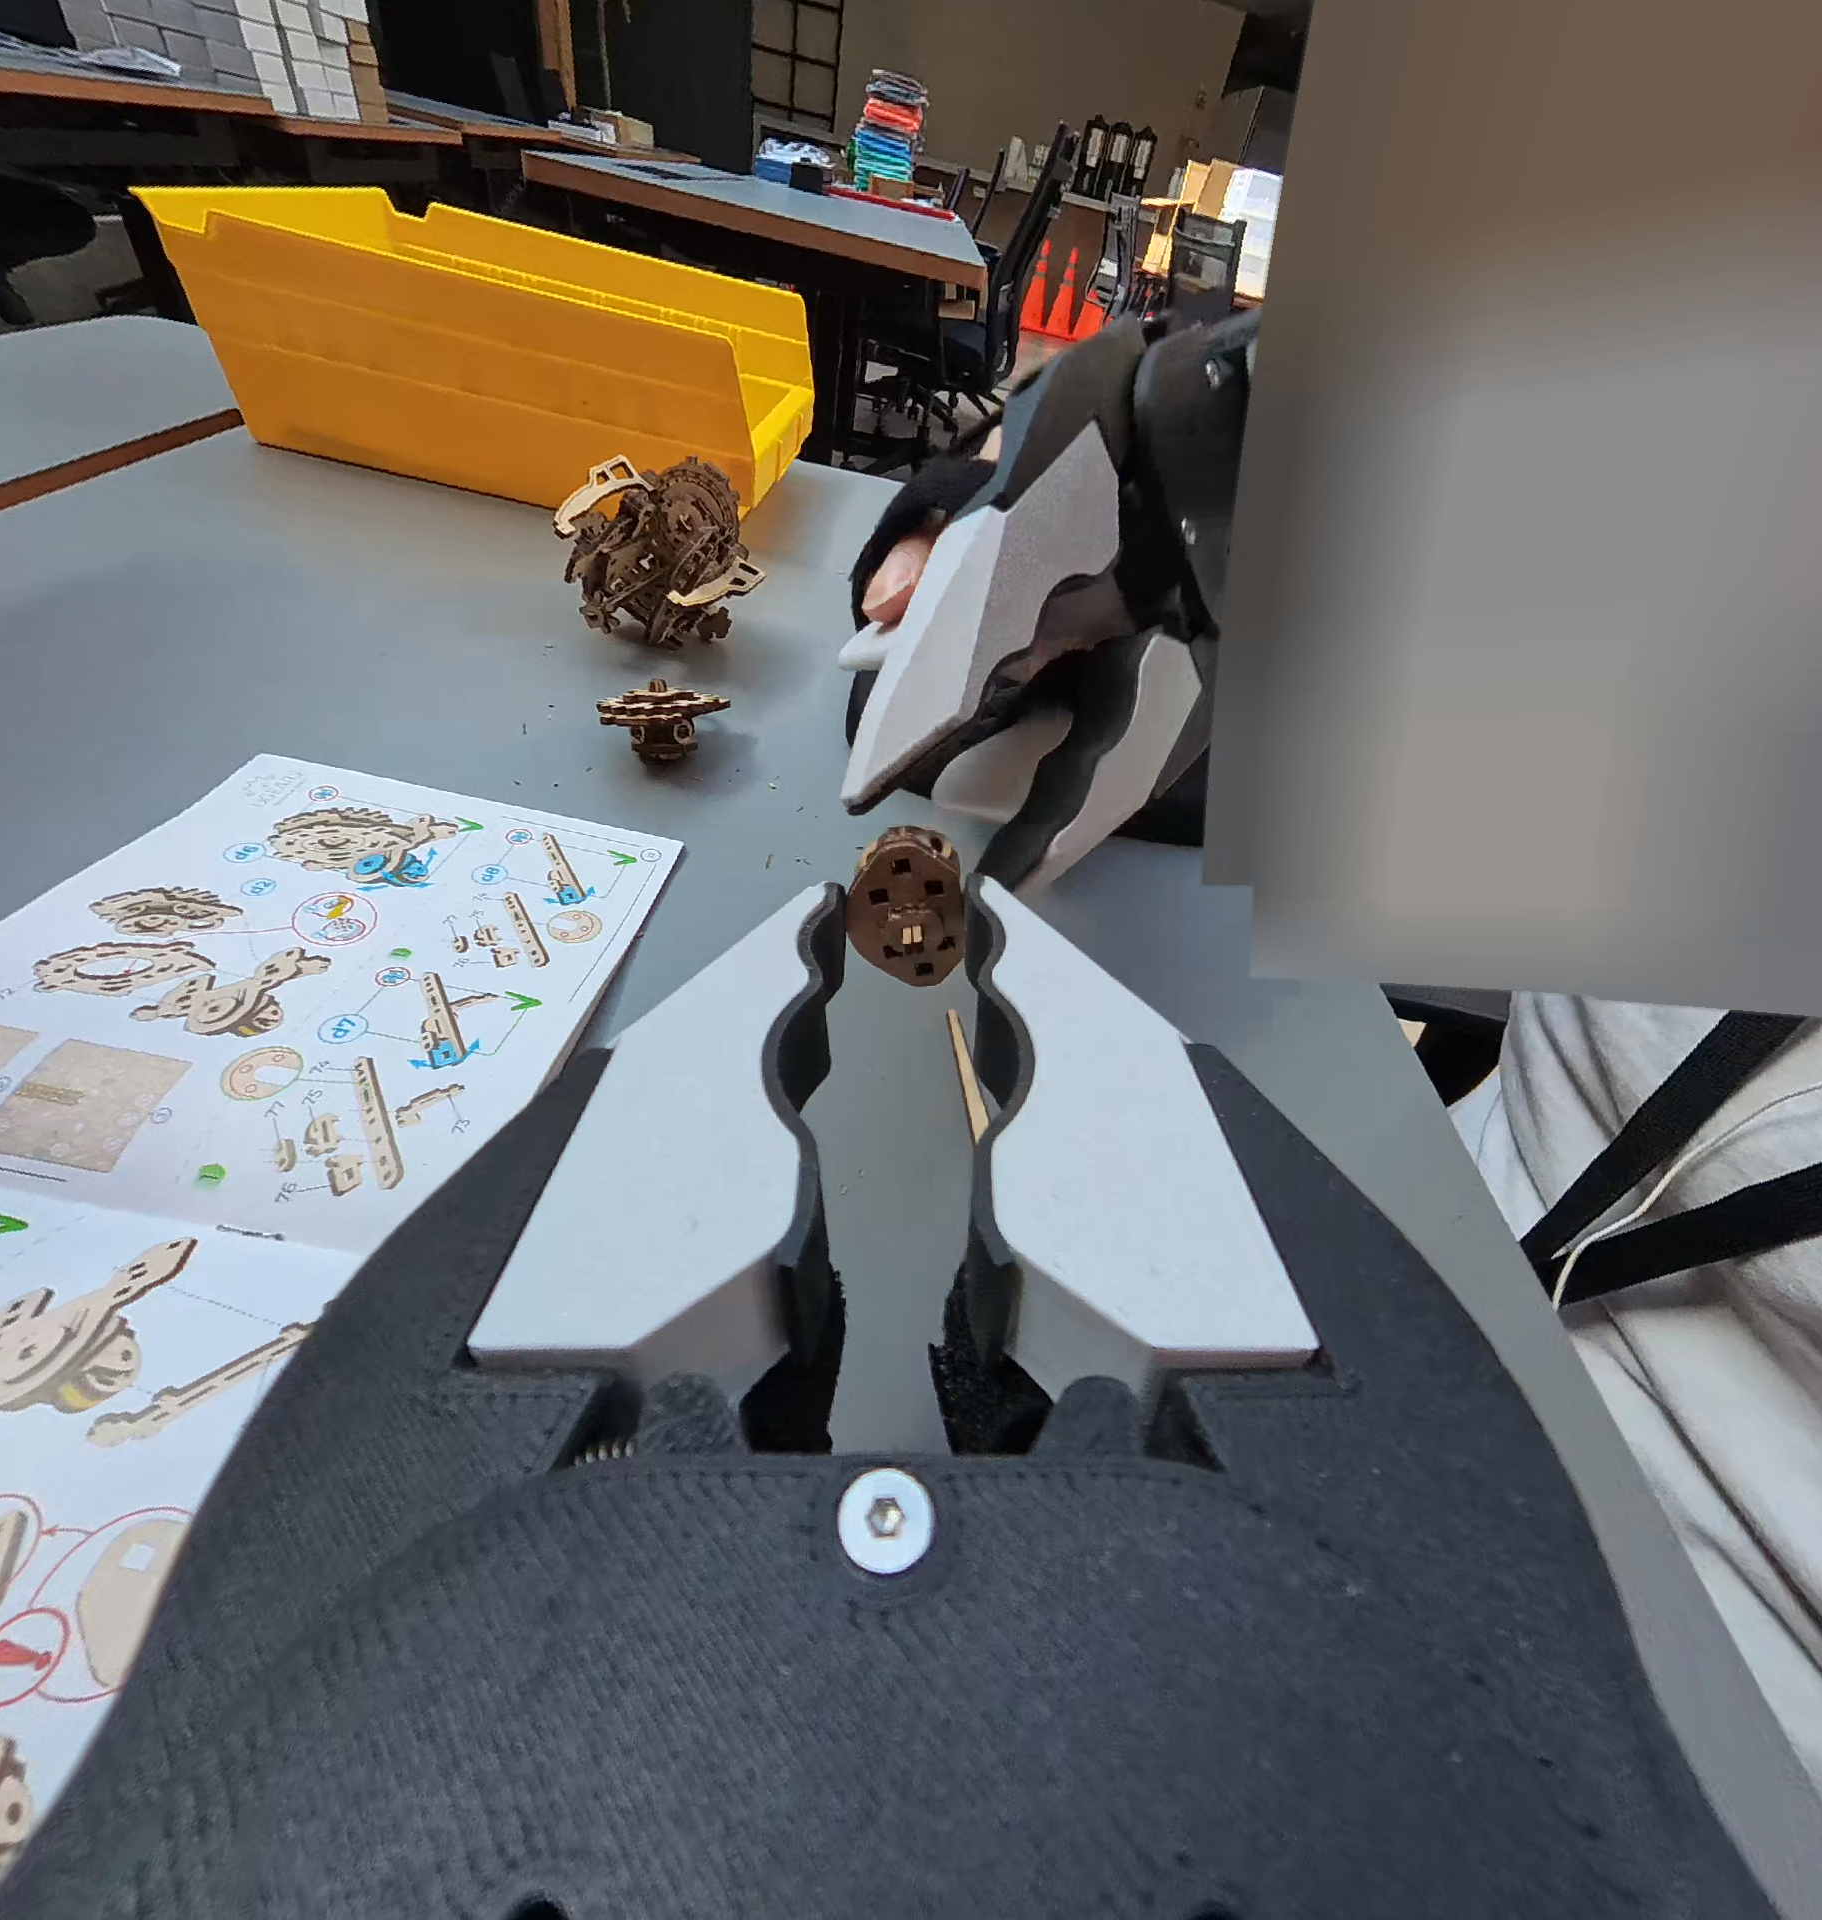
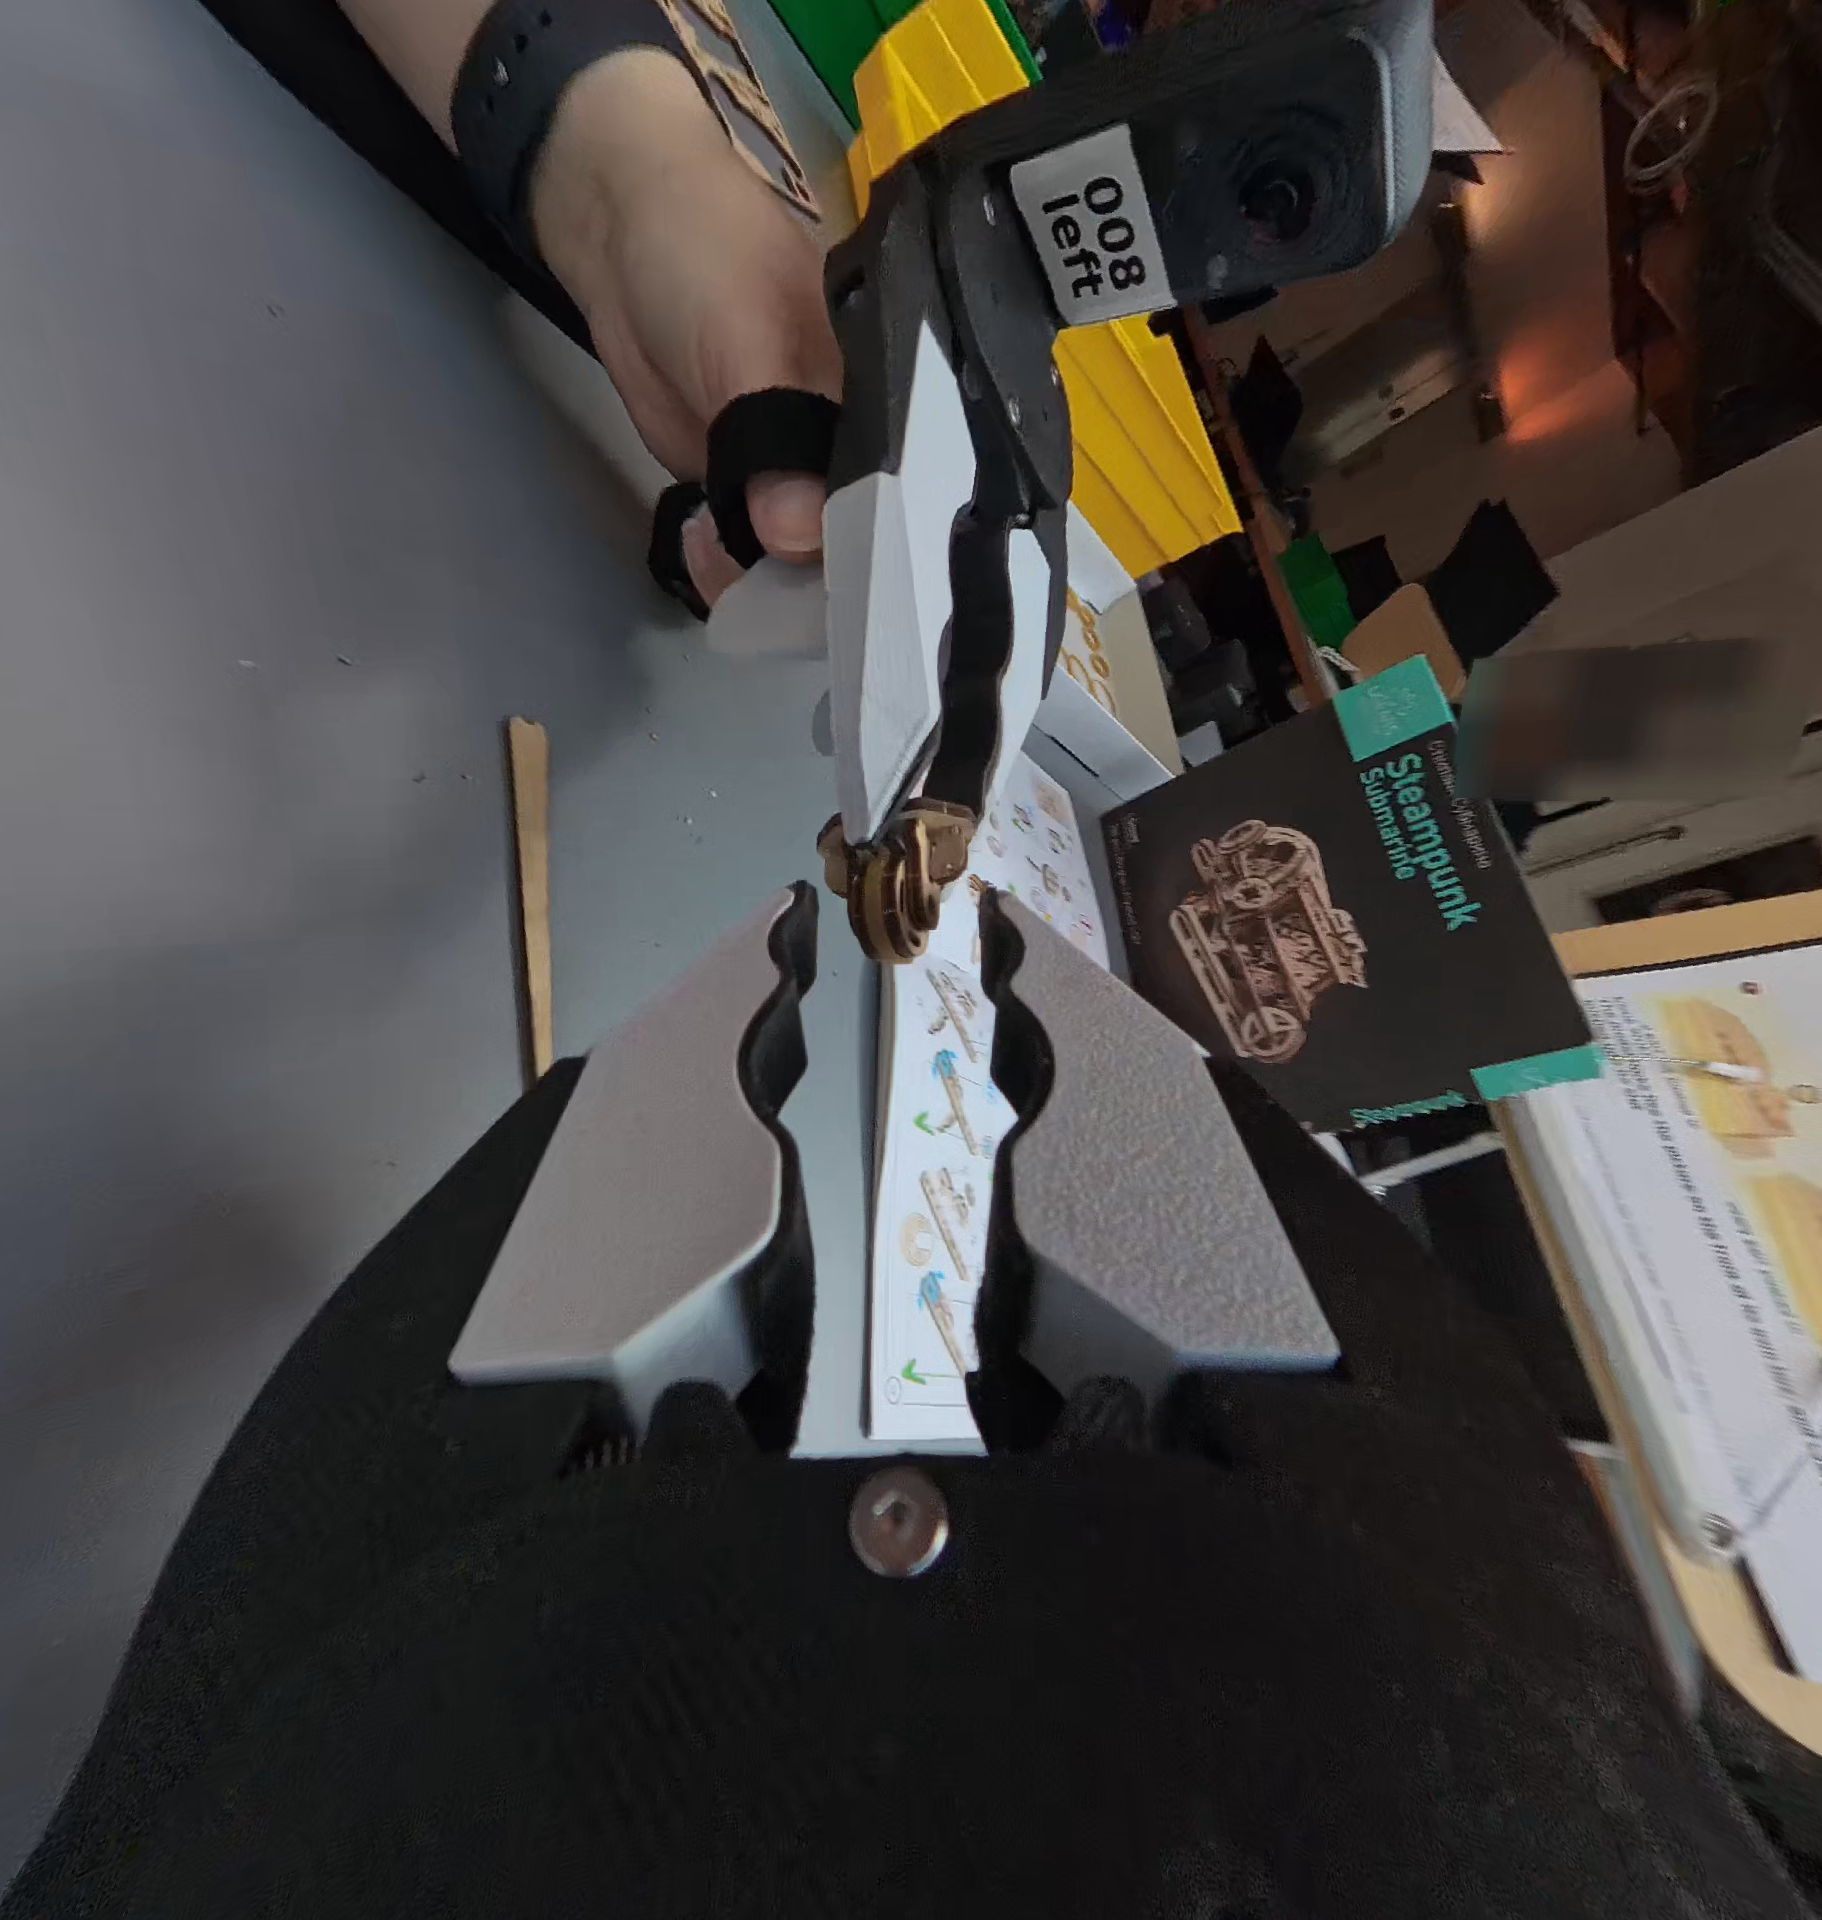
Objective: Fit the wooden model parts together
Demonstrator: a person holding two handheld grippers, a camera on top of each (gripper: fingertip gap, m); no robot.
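Between the left gripper's (image 1: 905, 920) tips sits a small wooden drum (image 1: 905, 920), pinched. Beyond it, the gear piece (image 1: 664, 717) and bigger assembly (image 1: 658, 556) wait unjoined; the right gripper (image 2: 896, 914) hangs parted, empty.

Print shows on tongs tag (image 2: 1092, 237), box (image 2: 1343, 925), booklet (image 1: 294, 987)

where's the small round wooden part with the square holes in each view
Left wrist view: the small round wooden part sits just above centre, pinched between the left gripper fingertips.
Right wrist view: the same part is near centre, seen edge-on, held by the left gripper coming down from the top, just beyond the open right gripper.
Shared landmark: the instruction sheet.
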